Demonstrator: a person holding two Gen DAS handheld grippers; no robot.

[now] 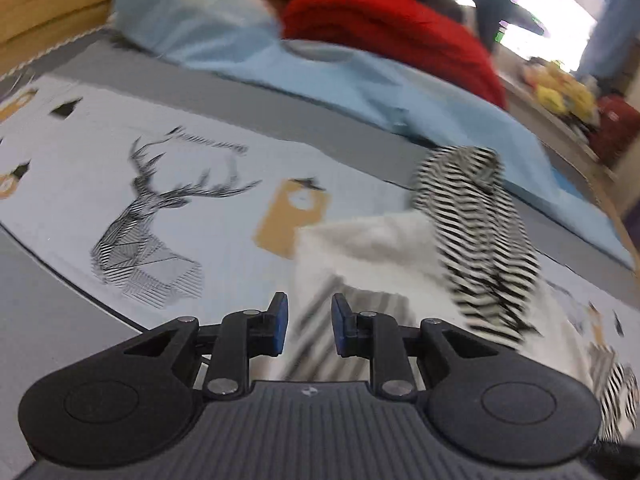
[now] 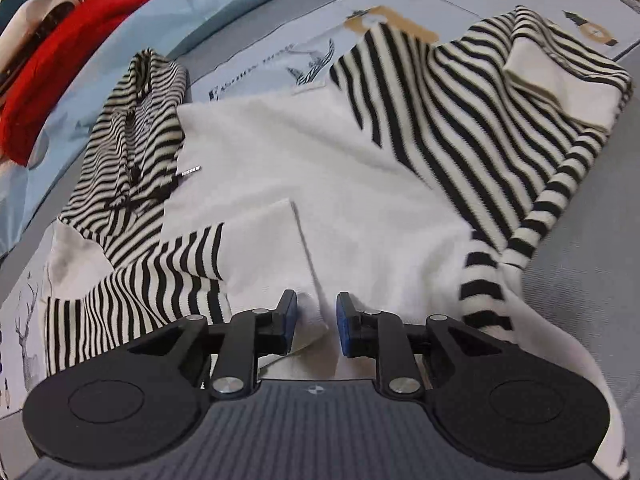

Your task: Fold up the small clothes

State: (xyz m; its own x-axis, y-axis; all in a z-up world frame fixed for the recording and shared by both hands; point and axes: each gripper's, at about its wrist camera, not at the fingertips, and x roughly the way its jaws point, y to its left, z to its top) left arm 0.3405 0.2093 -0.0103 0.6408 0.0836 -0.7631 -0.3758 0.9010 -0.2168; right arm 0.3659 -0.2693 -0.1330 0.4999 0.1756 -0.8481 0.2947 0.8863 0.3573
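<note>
Striped hoodie (image 2: 320, 168) lies spread on the bed's printed sheet (image 2: 256, 60), just ahead of my right gripper (image 2: 316, 324); its jaws stand slightly apart over a white fold, gripping nothing. My left gripper (image 1: 306, 326) hovers, jaws narrowly parted and empty, with the hood (image 1: 472, 208) ahead to their right.

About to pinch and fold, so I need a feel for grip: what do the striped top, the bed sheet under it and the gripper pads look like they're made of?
Striped top: a soft knit, probably cotton; matte, with fine ribbed texture on the white panel.
Bed sheet: thin, smooth woven cloth with a printed deer; lies flat, no sheen.
Gripper pads: blue, matte, likely rubber or foam, on black plastic fingers.
</note>
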